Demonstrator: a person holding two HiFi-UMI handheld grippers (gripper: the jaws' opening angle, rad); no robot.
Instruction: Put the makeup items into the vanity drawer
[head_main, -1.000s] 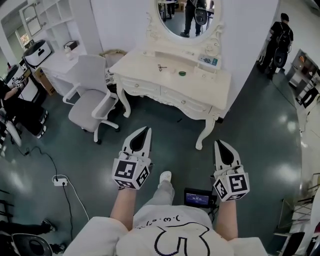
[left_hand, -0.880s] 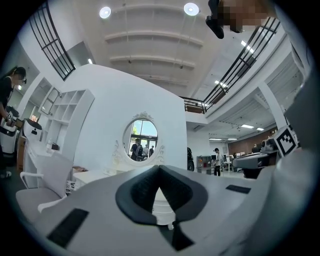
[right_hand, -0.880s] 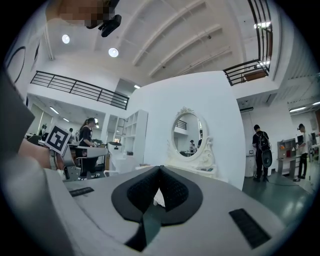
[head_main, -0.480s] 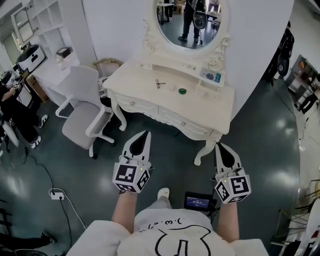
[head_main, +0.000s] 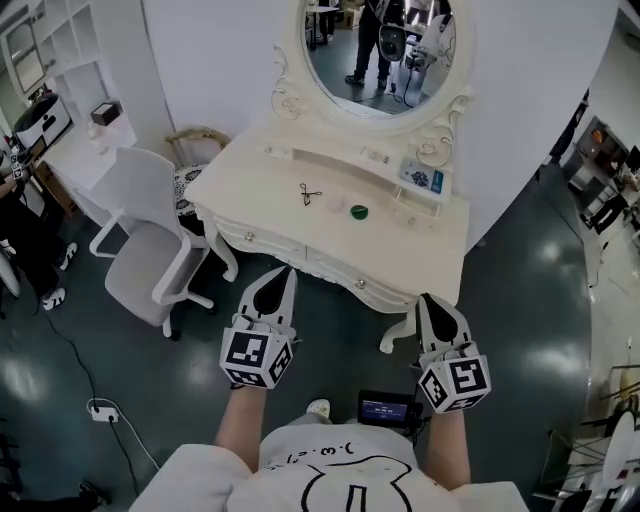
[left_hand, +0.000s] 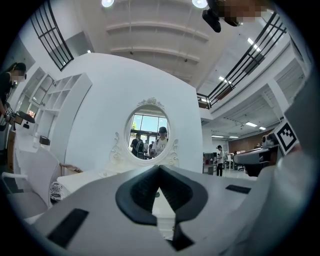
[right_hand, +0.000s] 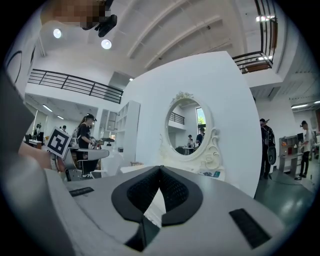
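Both tools are clamped fully shut with nothing in them: the left gripper (head_main: 284, 272) and the right gripper (head_main: 424, 298) are pale grey plastic wedges whose ribbed black rubber pads (left_hand: 141, 194) meet at the tip, leaving only a diamond-shaped hollow behind. Each carries a marker cube (head_main: 256, 358) printed with black-and-white square patterns. They are held level above the glossy dark teal floor (head_main: 520, 300), short of the vanity (head_main: 260, 190), a cream-painted table with curved legs, carved scroll trim and an oval mirror (head_main: 375, 50) in an ornate frame. Its drawers (head_main: 340, 268), with small round knobs, are shut. The makeup items lie on the smooth top: a thin dark scissor-shaped tool (head_main: 310, 193), a small green round pot (head_main: 359, 211) just right of it, and a flat box (head_main: 425, 179) with a teal and white label on the raised shelf under the mirror; its print is too small to read. A white plastic office chair (head_main: 140, 240) stands left of the vanity. The white T-shirt (head_main: 340, 470) bears black line print that I cannot read.
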